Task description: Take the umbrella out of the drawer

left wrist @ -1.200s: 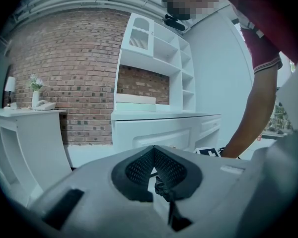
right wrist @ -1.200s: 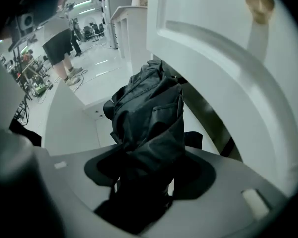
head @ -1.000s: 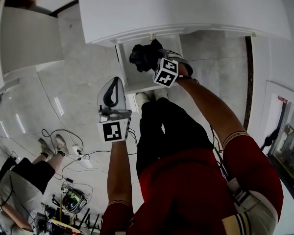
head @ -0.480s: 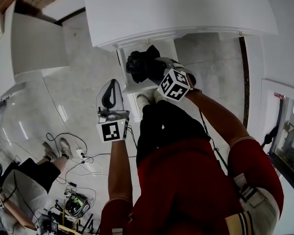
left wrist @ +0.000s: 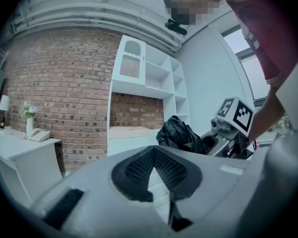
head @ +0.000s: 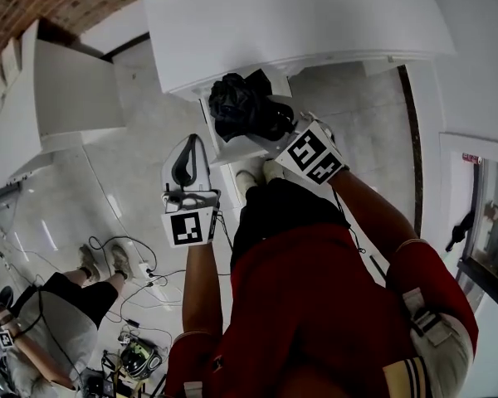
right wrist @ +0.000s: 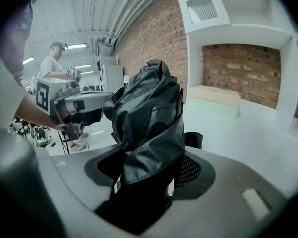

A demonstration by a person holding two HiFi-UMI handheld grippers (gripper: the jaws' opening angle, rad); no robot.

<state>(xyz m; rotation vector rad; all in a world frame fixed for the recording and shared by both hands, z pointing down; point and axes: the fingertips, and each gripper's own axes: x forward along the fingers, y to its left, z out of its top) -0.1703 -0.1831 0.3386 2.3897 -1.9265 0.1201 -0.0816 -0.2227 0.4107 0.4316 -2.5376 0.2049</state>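
My right claw (right wrist: pixel 149 170) is clamped on the folded umbrella (right wrist: pixel 149 108). Don't loosen, and lift clear of the drawer (head: pixel 247 149). Left claw (left wrist: pixel 156 170), at the umbrella's 8 o'clock, is closed and empty.

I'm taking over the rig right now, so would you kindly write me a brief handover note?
Left gripper: shut, empty, held in the air.
Right gripper: shut on the black folded umbrella, held up over the open drawer.
Done: umbrella gripped and lifted out.
Left: probably carry it clear and set it down; the drawer stands open.
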